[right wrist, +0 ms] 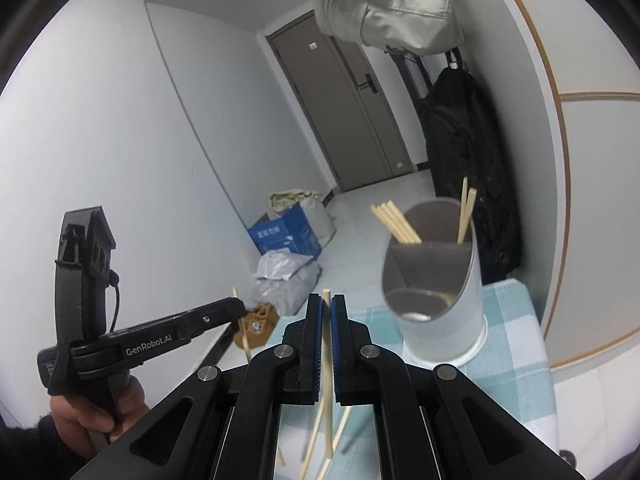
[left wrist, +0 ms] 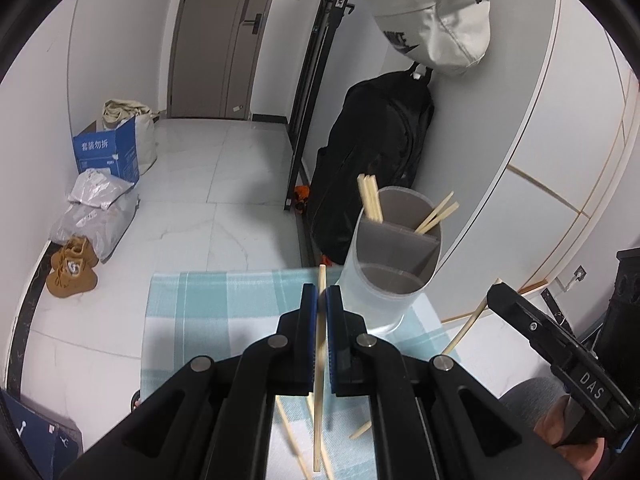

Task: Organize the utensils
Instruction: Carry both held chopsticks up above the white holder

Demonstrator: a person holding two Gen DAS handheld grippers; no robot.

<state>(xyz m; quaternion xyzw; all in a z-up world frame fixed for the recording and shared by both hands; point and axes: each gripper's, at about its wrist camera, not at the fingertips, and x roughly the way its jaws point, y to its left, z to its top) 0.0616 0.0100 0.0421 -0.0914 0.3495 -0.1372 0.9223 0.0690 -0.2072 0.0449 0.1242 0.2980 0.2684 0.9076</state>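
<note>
Both grippers are lifted above the checked cloth (left wrist: 224, 312), each pinched shut on a single wooden chopstick. The left gripper (left wrist: 322, 294) clamps its chopstick (left wrist: 319, 376) partway along, so the stick stands nearly upright, tip poking above the jaws. The right gripper (right wrist: 326, 304) holds its own chopstick (right wrist: 328, 380) the same way, probably so either can drop end-first. Ahead and to the right of both stands the divided utensil holder (right wrist: 436, 304), chopsticks already leaning in its rear compartments while the front one looks unfilled. A few loose chopsticks (right wrist: 316, 440) lie on the cloth beneath the fingers.
</note>
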